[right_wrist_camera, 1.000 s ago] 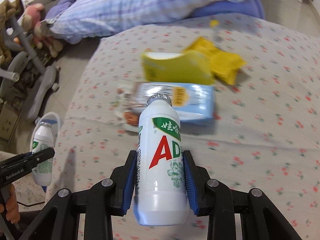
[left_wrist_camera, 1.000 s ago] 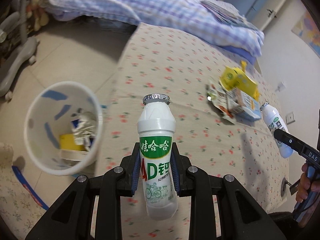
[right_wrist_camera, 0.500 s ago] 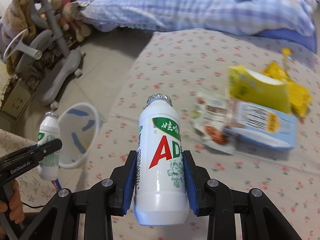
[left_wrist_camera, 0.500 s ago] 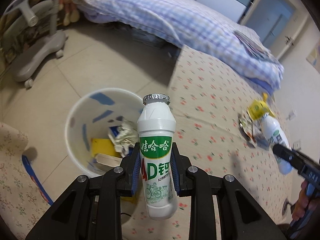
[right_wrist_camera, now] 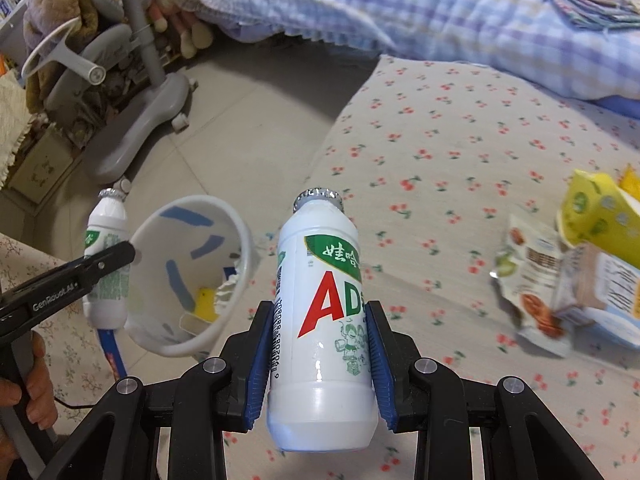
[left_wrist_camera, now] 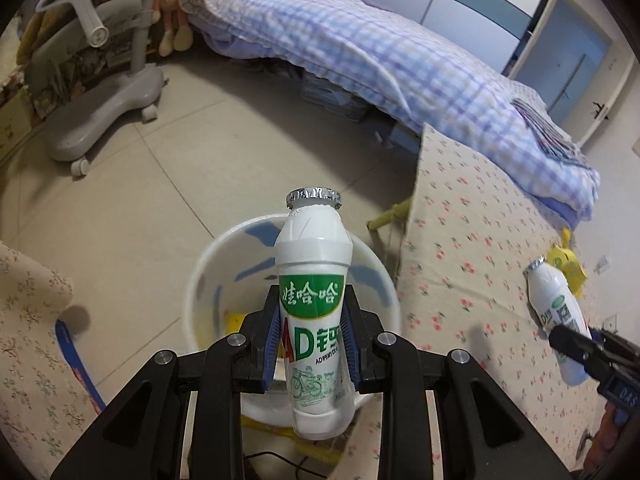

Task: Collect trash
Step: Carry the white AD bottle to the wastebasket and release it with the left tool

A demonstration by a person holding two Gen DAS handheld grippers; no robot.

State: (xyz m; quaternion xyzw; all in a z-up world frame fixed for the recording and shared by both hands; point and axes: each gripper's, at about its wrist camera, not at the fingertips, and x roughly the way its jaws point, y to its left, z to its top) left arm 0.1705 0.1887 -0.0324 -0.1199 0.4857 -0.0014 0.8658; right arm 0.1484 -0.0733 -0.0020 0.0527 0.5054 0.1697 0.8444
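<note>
Beige tiled floor fills the frame's upper left as we hang our left gripper (left_wrist_camera: 310,344), jaws opening around a white plastic drink bottle (left_wrist_camera: 314,320), over the white bin (left_wrist_camera: 208,280) already holding scraps, while our right gripper (right_wrist_camera: 320,354) clamps a second such bottle (right_wrist_camera: 322,320) and wrappers (right_wrist_camera: 568,276) remain on the floral bedspread (right_wrist_camera: 440,140).
</note>
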